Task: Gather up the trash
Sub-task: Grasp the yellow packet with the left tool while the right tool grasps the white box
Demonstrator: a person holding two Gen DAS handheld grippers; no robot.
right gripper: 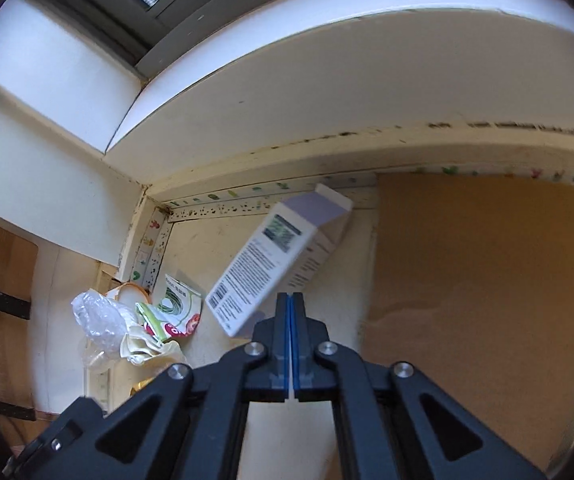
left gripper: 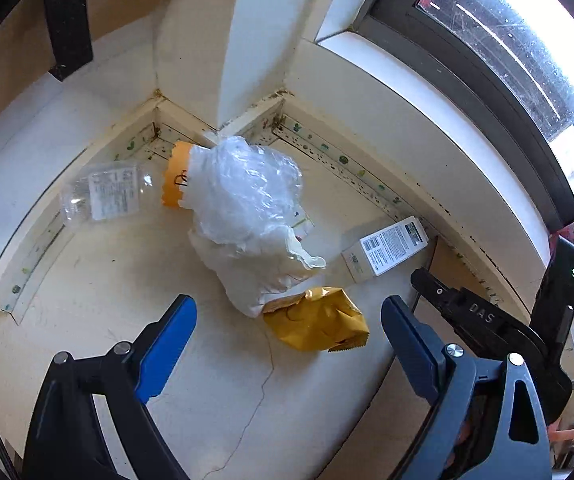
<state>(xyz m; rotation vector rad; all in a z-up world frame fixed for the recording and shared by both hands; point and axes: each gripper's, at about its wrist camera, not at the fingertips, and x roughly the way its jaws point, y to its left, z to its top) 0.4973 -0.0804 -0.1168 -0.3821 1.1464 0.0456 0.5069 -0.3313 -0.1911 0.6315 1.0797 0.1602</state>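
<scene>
A cream tabletop (left gripper: pixel 107 300) lies under both claws. Ahead of the wide-open, empty left claw (left gripper: pixel 289 322) sits a crumpled plastic bag (left gripper: pixel 243 196), with a yellow wrapper (left gripper: pixel 319 324) between its fingers. The right claw (right gripper: pixel 290 300), pressed shut and holding nothing, points at a white box (right gripper: pixel 271 264) just ahead.

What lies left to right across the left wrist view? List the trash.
Clear plastic bottle → crumpled clear plastic bag → yellow snack packet → white carton box.
</scene>
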